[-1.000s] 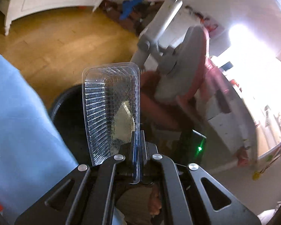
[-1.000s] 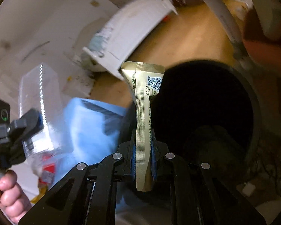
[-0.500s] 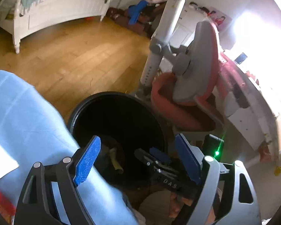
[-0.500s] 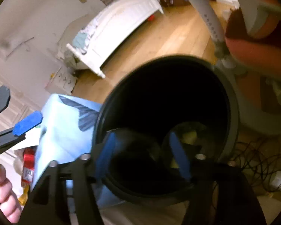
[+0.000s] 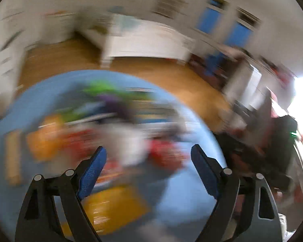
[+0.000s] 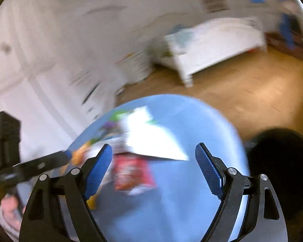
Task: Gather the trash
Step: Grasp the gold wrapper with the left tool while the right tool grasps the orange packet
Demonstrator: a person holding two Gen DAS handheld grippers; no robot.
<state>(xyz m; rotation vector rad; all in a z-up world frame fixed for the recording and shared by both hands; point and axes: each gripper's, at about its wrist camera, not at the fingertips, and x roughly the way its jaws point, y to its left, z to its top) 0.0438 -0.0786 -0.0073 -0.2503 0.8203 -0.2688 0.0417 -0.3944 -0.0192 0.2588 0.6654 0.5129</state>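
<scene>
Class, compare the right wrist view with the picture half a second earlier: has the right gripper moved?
Yes. The right gripper has swung away from the black bin, now at the right edge, toward the blue table.

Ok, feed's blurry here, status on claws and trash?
Left claw and right claw opening, empty. Red wrapper, white paper on blue table. Black bin right. Nothing blocking.

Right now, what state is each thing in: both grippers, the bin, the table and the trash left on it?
Left gripper: jaws opening, nothing between them.
Right gripper: jaws opening, nothing between them.
Bin: open-topped, on the floor beside the table; contents not visible.
Blue table: littered.
White paper: lying on the table.
Red wrapper: lying on the table, blurred.
</scene>
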